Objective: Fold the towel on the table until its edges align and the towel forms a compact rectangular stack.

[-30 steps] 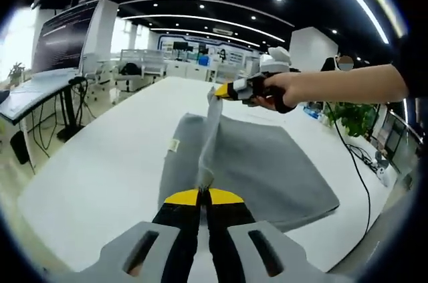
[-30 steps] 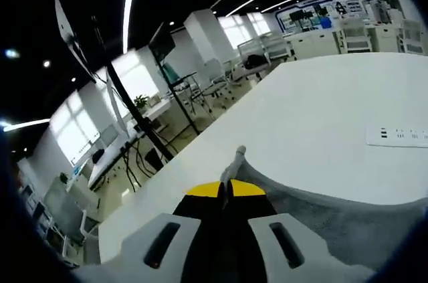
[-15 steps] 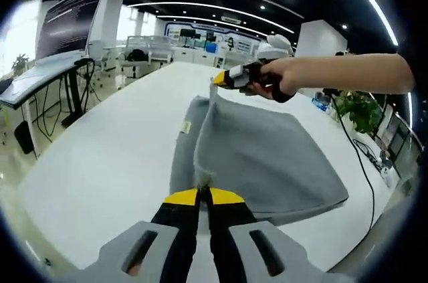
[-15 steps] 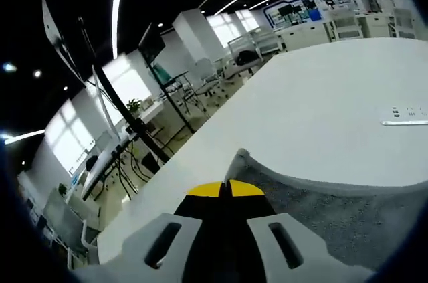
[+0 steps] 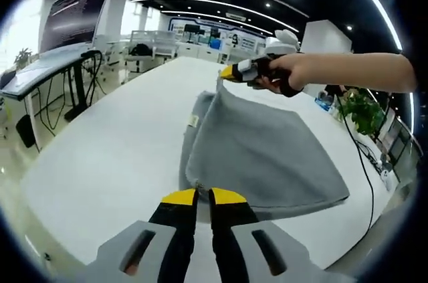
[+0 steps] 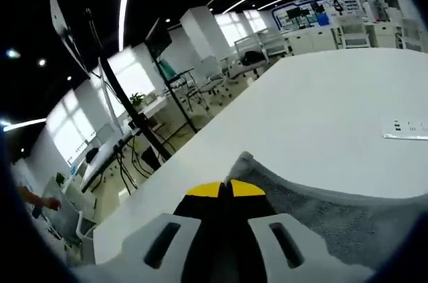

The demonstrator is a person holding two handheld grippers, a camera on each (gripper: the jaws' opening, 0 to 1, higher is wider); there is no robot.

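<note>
Grey towel (image 5: 267,152) stretched between both grippers — left gripper (image 5: 198,195) and right gripper (image 6: 224,189) jaws each clamp a corner.

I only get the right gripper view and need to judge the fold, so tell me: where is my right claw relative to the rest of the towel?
Observer: In the left gripper view, the right claw holds the far corner of the grey towel, lifted above the white table.
Operator: Is the left claw holding anything?
Observer: Yes, the left claw is shut on the near corner of the same edge.
Operator: How does the towel lie between them?
Observer: The raised edge runs between the two claws, and the rest slopes down onto the table to the right, with another layer lying flat beneath it.
</note>
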